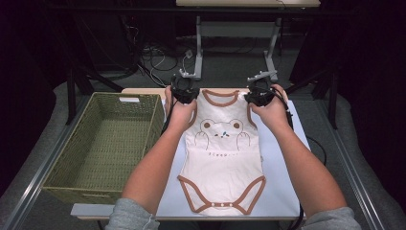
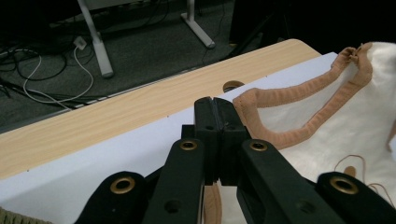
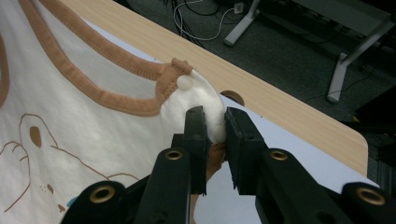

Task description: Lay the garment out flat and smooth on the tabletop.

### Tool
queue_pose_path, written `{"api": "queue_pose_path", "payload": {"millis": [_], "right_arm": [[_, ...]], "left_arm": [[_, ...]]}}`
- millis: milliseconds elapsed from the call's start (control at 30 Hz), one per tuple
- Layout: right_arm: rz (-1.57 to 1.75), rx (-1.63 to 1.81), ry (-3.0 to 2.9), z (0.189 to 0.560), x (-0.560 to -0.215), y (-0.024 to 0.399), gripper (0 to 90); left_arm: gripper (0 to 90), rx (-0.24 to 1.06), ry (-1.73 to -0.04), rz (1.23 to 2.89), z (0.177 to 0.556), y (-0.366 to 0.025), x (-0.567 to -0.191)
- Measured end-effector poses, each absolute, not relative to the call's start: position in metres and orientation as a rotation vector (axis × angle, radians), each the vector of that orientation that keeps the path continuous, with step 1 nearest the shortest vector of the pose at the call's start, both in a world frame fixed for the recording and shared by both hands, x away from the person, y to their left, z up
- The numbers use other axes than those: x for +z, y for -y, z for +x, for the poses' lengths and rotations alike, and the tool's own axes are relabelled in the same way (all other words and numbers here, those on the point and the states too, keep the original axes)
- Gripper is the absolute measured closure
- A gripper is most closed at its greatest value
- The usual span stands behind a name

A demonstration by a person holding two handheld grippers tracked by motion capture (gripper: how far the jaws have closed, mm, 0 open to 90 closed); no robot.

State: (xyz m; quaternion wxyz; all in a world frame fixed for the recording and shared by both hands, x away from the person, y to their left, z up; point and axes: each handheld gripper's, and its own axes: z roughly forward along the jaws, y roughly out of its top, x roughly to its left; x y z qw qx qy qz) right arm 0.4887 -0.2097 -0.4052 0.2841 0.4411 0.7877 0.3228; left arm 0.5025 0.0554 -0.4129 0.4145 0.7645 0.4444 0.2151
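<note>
Snapped hem of the bodysuit [image 1: 221, 205] lies at six o'clock; left gripper [image 1: 184, 96] and right gripper [image 1: 259, 97] pinch its shoulders at twelve, seemingly to spread it flat, basket [image 1: 158, 115] waiting at nine.

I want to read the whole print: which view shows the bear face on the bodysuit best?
The high view: the bear face lies whole and unobstructed on the bodysuit. The right gripper view catches one ear and paw at its edge; the left gripper view shows stray outline threads.
</note>
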Motion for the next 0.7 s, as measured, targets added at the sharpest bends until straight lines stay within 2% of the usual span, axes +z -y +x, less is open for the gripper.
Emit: {"api": "queue_pose_path", "payload": {"millis": [333, 700], "right_arm": [[1.195, 0.848, -2.101, 0.491, -0.413, 0.21, 78.9], [1.216, 0.808, -2.097, 0.497, -0.441, 0.207, 78.8]], "left_arm": [[89.1, 0.543, -1.13, 1.916, 0.51, -0.051, -0.429], [88.2, 0.562, -1.147, 1.893, 0.514, -0.048, -0.457]]}}
